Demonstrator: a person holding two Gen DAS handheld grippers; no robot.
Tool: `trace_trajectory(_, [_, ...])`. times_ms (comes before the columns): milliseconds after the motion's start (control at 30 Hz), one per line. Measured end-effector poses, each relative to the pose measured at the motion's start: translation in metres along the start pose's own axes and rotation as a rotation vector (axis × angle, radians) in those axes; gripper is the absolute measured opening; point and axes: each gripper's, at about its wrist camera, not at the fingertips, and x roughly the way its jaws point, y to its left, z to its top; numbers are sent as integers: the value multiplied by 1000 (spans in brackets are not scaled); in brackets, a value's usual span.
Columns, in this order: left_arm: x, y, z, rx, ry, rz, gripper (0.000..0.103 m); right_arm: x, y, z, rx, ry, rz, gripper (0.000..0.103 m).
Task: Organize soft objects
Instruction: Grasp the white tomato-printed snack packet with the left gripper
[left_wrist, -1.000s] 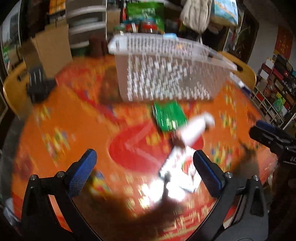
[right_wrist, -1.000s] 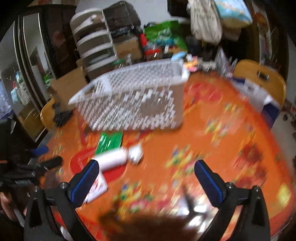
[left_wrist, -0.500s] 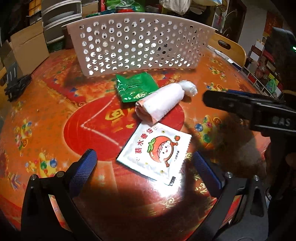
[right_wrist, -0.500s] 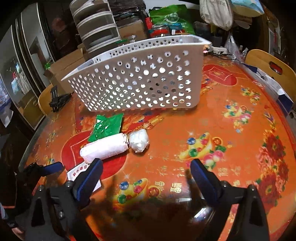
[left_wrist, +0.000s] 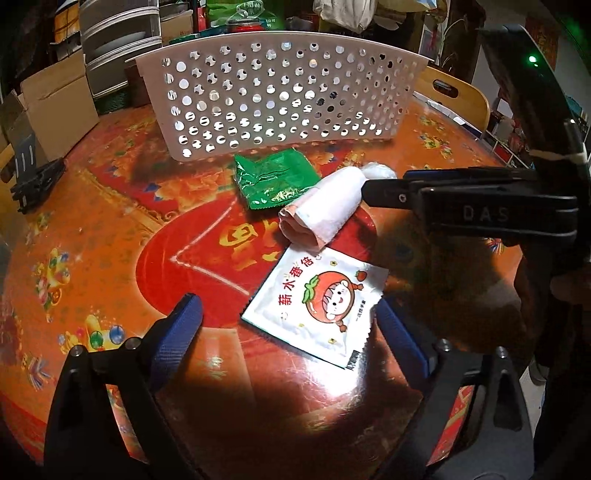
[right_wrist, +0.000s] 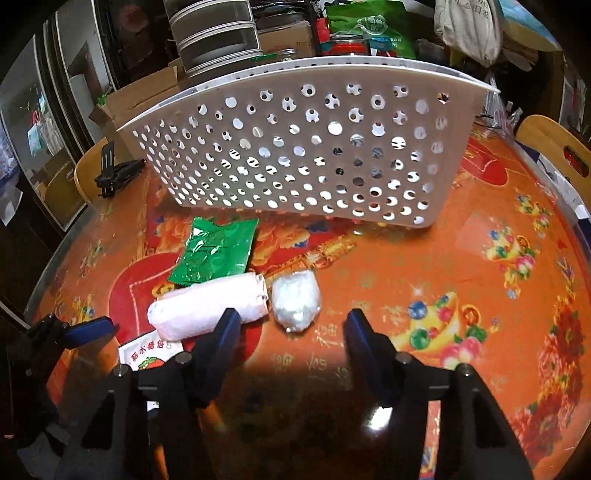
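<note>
Pretty cluttered room, dim overall, with one bright light glaring off the glossy round table with the orange-and-red festive print cover (right_wrist: 480, 295). Two yellow wooden chairs are pulled up to it: one with a cut-out handle at the far right (left_wrist: 458, 96) and another at the left edge (right_wrist: 86, 173). Behind the table there's a stack of grey plastic drawer units (left_wrist: 118, 44), an open brown cardboard box (left_wrist: 55, 103) and a big green printed bag (right_wrist: 365, 26) on top of more stuff. A beige cloth tote bag (right_wrist: 469, 29) hangs at the back. A dark glossy cabinet (right_wrist: 40, 122) lines the left side, and a shelf crammed with colourful items (left_wrist: 509, 136) sits off to the right.
</note>
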Motion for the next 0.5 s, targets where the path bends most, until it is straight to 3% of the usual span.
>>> trace_trajectory(333, [-7,-5,-3,33,-28,-16,73,3,17,-2,-90,-7,-40,35])
trace_trajectory(500, [-9,-9,-6,51,-39,-31,65,5,16,0,-89,-1,-44,34])
